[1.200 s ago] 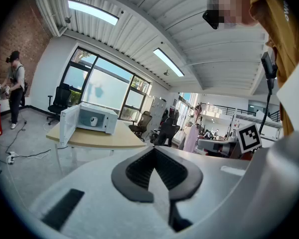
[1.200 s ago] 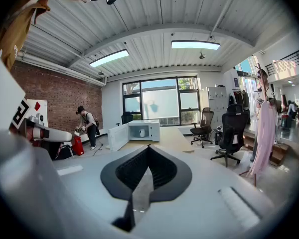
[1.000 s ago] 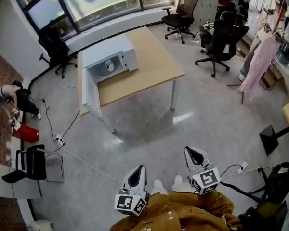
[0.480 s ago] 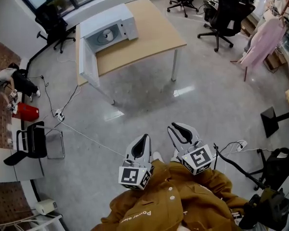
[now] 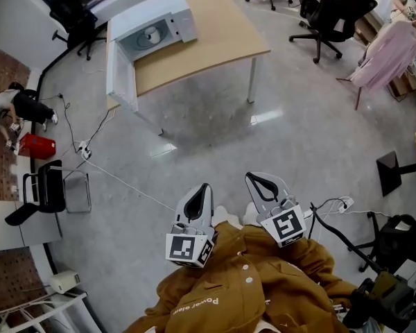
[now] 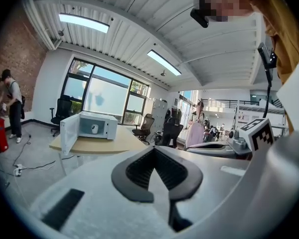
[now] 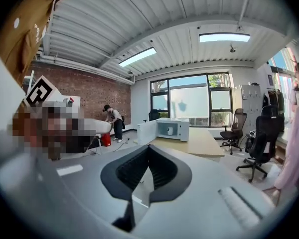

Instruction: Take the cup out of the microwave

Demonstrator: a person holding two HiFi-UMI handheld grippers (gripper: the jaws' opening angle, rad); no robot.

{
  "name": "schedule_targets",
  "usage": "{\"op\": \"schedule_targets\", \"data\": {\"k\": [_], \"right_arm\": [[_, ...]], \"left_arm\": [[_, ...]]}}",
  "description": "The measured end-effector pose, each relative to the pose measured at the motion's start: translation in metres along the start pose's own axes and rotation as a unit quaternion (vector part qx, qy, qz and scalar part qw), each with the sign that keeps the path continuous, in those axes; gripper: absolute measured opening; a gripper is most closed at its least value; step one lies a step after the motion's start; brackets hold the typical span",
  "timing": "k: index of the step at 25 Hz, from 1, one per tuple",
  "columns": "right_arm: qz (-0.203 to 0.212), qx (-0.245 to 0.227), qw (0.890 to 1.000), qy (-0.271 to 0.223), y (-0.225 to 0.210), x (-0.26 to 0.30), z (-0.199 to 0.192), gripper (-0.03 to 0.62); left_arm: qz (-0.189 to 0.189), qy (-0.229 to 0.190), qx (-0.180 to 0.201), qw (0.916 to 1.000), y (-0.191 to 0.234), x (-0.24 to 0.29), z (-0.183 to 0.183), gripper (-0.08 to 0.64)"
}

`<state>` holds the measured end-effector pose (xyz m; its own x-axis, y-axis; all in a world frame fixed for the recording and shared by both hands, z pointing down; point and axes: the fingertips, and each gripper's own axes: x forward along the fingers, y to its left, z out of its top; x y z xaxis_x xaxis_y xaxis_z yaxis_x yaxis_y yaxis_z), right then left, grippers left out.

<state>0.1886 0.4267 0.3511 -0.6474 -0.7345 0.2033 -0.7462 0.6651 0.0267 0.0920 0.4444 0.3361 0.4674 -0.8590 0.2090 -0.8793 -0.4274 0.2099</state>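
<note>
Head view: the left gripper (image 5: 202,190) and the right gripper (image 5: 258,180) are held low in front of the wearer's brown jacket (image 5: 243,290), over bare floor. Both are well apart from the wooden table (image 5: 222,37) at the top of the frame. The white microwave (image 5: 168,14) stands on that table with its door (image 5: 120,64) swung fully open, and the cup (image 5: 152,36) sits on the turntable inside. Left gripper view: the left gripper (image 6: 153,151) has its two dark pads pressed together at the tips with nothing between them. Beyond them the microwave (image 6: 103,126) is small and distant, and the white cup (image 6: 94,129) stands upright in its cavity. Right gripper view: the right gripper (image 7: 147,146) likewise has its pads meeting at the tips and holds nothing. The microwave (image 7: 179,129) and the cup (image 7: 170,131) lie far ahead, slightly right of the jaw line. Step in hand, as judged: the approach to the table, with no reach yet begun and the door already open. The next move calls for closing the gap to the microwave and spreading the jaws of one gripper. That gripper must then enter the cavity level, so the pads can close on the cup's wall without striking the frame or the door.
</note>
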Motion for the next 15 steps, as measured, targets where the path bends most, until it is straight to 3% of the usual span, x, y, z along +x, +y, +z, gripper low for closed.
{"op": "schedule_targets", "data": {"k": [3, 6, 10, 13, 15], "right_arm": [[0.003, 0.035, 0.999, 0.035, -0.015, 0.006, -0.014, 0.006], [0.034, 0.070, 0.994, 0.078, -0.022, 0.029, -0.031, 0.006], [0.047, 0.043, 0.993, 0.096, -0.047, 0.073, -0.033, 0.006], [0.051, 0.032, 0.994, 0.095, -0.059, 0.133, -0.030, 0.006], [0.061, 0.025, 0.994, 0.090, -0.060, 0.184, -0.025, 0.008]], "left_arm": [[0.020, -0.002, -0.018, 0.9996, 0.006, 0.008, 0.000, 0.002], [0.030, 0.002, -0.022, 0.9993, 0.016, 0.018, 0.003, 0.002], [0.038, -0.002, -0.032, 0.9988, 0.045, 0.054, 0.009, 0.002], [0.051, -0.011, -0.053, 0.9972, 0.098, 0.087, 0.018, 0.002], [0.052, -0.017, -0.045, 0.9975, 0.143, 0.114, 0.029, 0.002]]}}
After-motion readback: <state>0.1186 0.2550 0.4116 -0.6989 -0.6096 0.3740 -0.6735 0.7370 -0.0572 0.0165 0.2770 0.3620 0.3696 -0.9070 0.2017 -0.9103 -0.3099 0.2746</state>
